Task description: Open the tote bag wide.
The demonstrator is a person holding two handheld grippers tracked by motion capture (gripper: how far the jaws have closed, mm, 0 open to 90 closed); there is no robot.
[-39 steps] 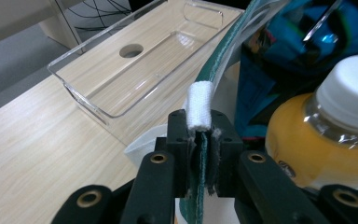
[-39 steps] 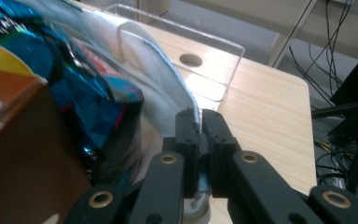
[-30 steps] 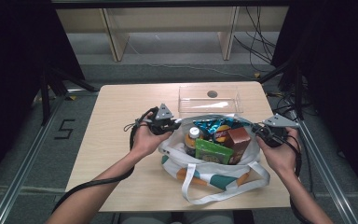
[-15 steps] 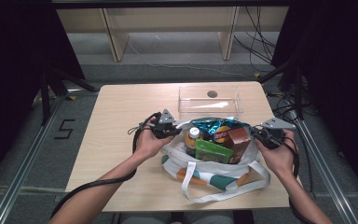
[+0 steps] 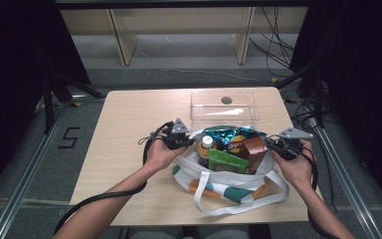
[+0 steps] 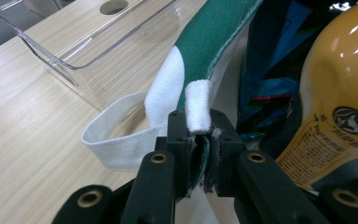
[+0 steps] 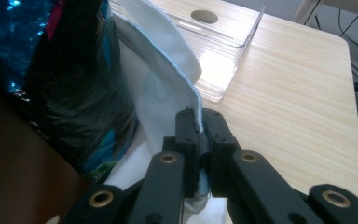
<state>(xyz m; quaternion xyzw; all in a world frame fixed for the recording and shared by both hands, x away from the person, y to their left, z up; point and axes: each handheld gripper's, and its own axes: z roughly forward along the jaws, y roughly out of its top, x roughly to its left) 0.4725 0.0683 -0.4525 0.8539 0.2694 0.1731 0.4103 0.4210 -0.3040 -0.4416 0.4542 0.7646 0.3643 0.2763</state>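
Observation:
A white and green cloth tote bag (image 5: pixel 229 186) sits on the near middle of the wooden table, full of groceries. My left gripper (image 5: pixel 183 142) is shut on the bag's left rim (image 6: pixel 199 105), where white strap and green cloth are pinched between the jaws. My right gripper (image 5: pixel 277 145) is shut on the bag's right rim (image 7: pixel 186 88), a white hem with a blue edge. Inside I see a yellow bottle (image 6: pixel 342 93), a blue snack packet (image 5: pixel 224 133), a green packet (image 5: pixel 227 162) and a brown carton (image 5: pixel 254 152).
A clear plastic tray (image 5: pixel 223 107) with a round hole in its base stands just behind the bag. The bag's white handles (image 5: pixel 238 196) trail toward the near table edge. Bare tabletop (image 5: pixel 129 124) lies to the left. Cables run over the floor at the back right.
The left gripper has shifted slightly right and nearer with the bag's rim. The right hand and the bag's contents stay as they were.

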